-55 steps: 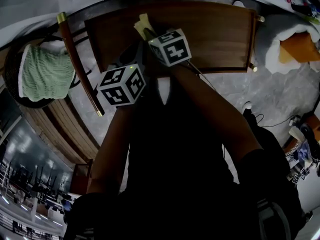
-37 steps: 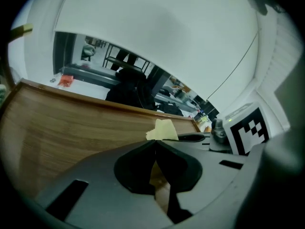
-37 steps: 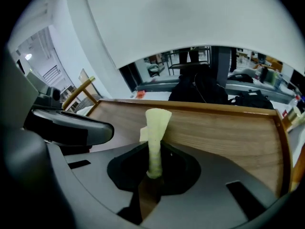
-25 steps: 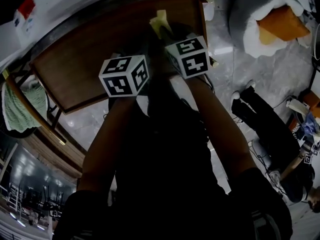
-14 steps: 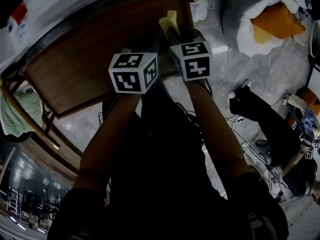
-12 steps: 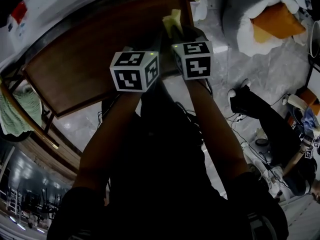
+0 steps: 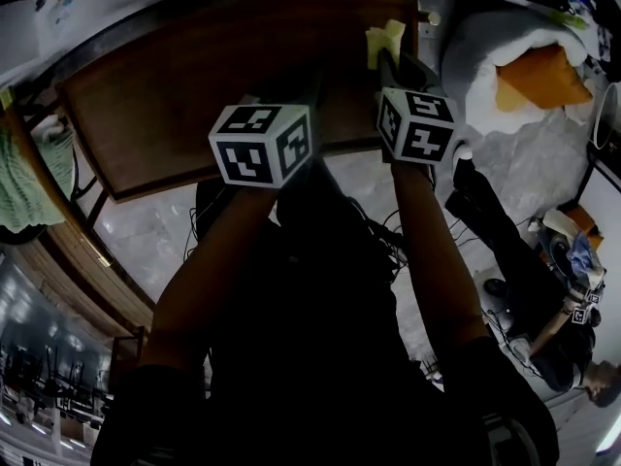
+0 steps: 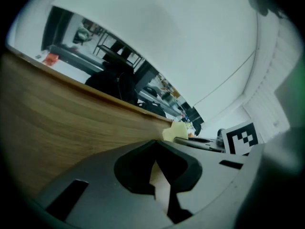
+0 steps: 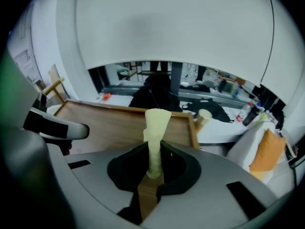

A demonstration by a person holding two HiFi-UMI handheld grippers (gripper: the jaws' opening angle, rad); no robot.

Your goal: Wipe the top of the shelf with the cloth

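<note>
The shelf top is a brown wooden board with a raised rim. In the head view my right gripper reaches over its right end, near the far right corner. It is shut on a pale yellow cloth, which sticks out past the jaws. The right gripper view shows the cloth standing up from the closed jaws of the right gripper, above the shelf top. My left gripper is shut with nothing in it, low over the shelf top near its front edge. The cloth lies to its right.
A white beanbag with an orange cushion sits right of the shelf. A person is on the grey floor at the right. A green knitted cloth hangs at the far left. A pale cylinder stands past the shelf's right corner.
My right gripper has carried the cloth rightward along the shelf top, toward its far right corner. The left gripper has kept roughly its place over the front edge. The head view has shifted.
</note>
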